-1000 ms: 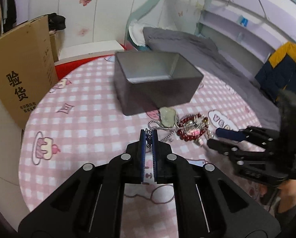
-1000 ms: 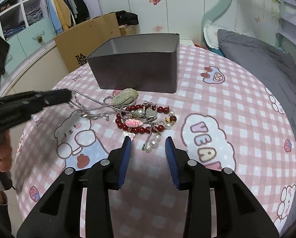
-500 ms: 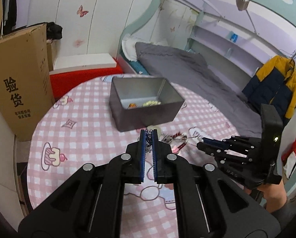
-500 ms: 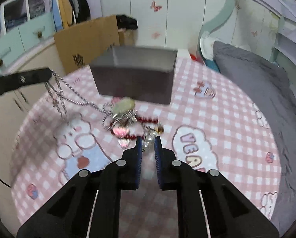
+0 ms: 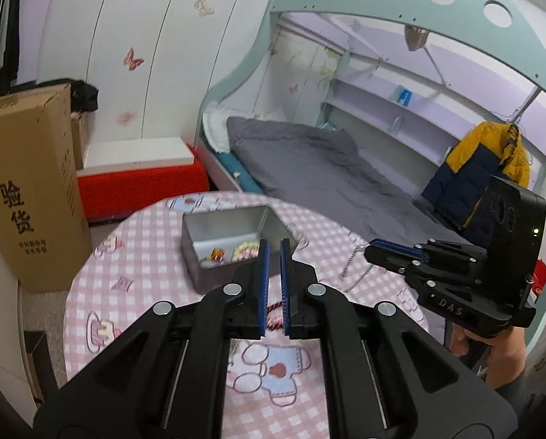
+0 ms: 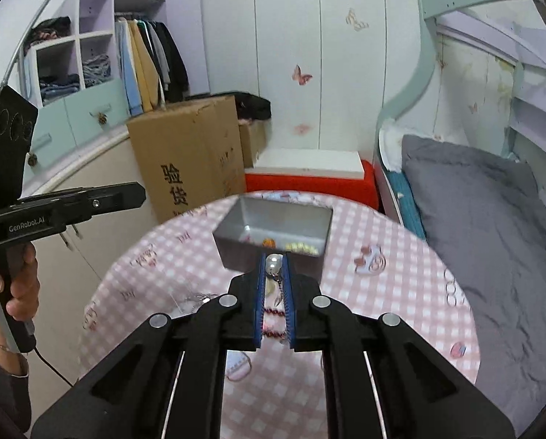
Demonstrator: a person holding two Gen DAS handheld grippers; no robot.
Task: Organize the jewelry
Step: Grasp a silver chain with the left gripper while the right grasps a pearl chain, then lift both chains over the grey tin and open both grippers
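Jewelry tangle, lifted off the counter (image 6: pixel 400 292) between two hand-held claws. Right claw (image 6: pixel 273 261): pressed together on a pearl bead (image 6: pixel 273 262) at its tips, with a fine chain and a red bead strand (image 6: pixel 273 311) hanging below between the pads. Left claw (image 5: pixel 274 252): pads nearly together; what it pinches cannot be made out at the tips, though a twisted red strand (image 5: pixel 274 309) shows low in the gap. A silver chain (image 5: pixel 349 263) dangles under the right claw in the left-wrist view, blurred.

Destination: open grey metal tin (image 6: pixel 273 232), on the far part of the pink-checked counter, just beyond both claws; a few small pieces, orange and pale yellow, already lie inside.

Surroundings: cardboard carton (image 6: pixel 188 161) far left, bed (image 6: pixel 485 219) at right.

Risks, as judged:
- Pieces look knotted together; pulling the claws apart could snap a thin chain or strand.
- Grip on a round bead is slight; it may squirt out and drop the bundle to the counter or floor.
- Hanging loops could snag the tin's rim and drag or tip it.
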